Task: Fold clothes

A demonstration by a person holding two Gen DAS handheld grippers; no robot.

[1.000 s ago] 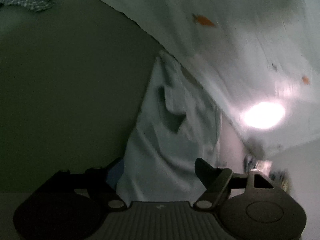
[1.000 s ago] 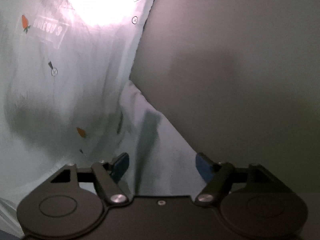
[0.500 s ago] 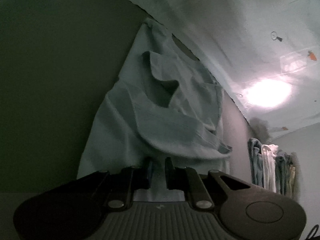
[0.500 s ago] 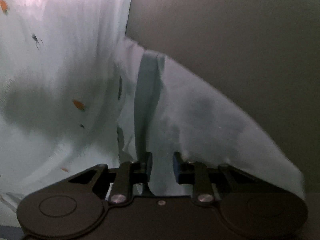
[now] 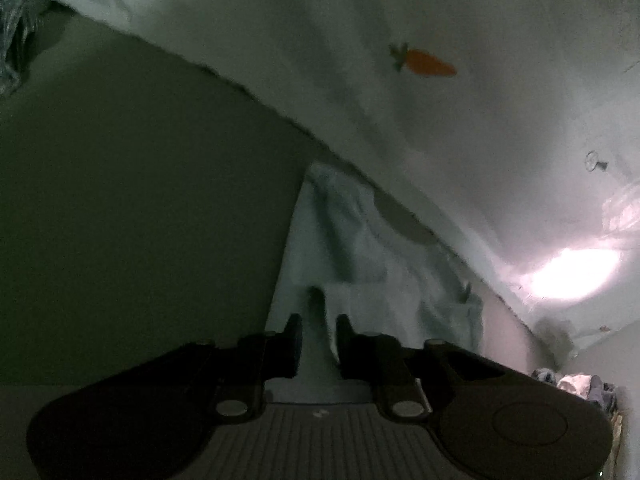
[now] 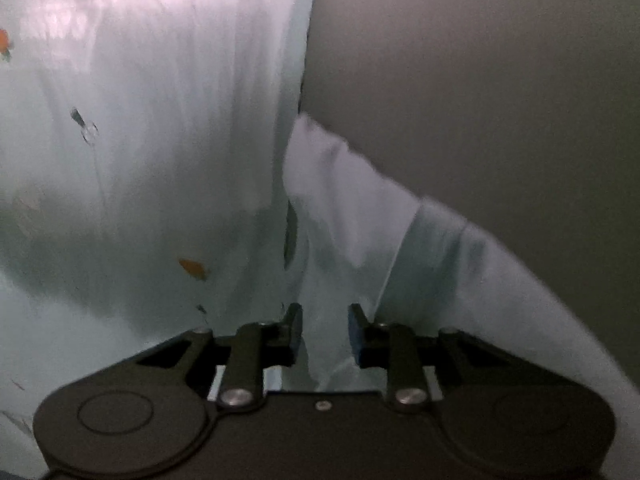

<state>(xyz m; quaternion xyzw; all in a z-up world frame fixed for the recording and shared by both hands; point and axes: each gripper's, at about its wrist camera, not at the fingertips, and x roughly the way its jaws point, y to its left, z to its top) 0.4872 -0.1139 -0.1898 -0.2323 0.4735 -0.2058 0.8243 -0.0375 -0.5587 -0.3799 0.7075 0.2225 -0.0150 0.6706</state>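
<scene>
Left wrist view: a pale mint-green cotton garment printed with small orange carrots [image 5: 460, 92] is spread over a dull grey-green work surface [image 5: 132, 220], its body filling the upper right and one plain sleeve [image 5: 360, 264] trailing toward the camera. A crumpled checked cloth [image 5: 16, 40] lies at the far upper left edge, and a stack of already folded clothes [image 5: 576, 390] stands at the lower right, well apart from the garment. The left gripper [image 5: 318, 332] has its two black fingers drawn to a narrow gap, pinching a ridge of sleeve fabric between them. Right wrist view: the same garment [image 6: 152, 152] covers the left half, and its other sleeve [image 6: 420, 256] runs diagonally across the grey surface [image 6: 500, 100]. The right gripper [image 6: 325, 330], with blue-padded fingers [image 6: 355, 338], is likewise nearly closed, a raised fold of sleeve cloth caught in the small gap. Judged from these views, folding of this garment is at an early stage: the body lies flat and both sleeves are gripped, but no sleeve is yet laid over the body, and the lengthwise folds and stacking remain.
</scene>
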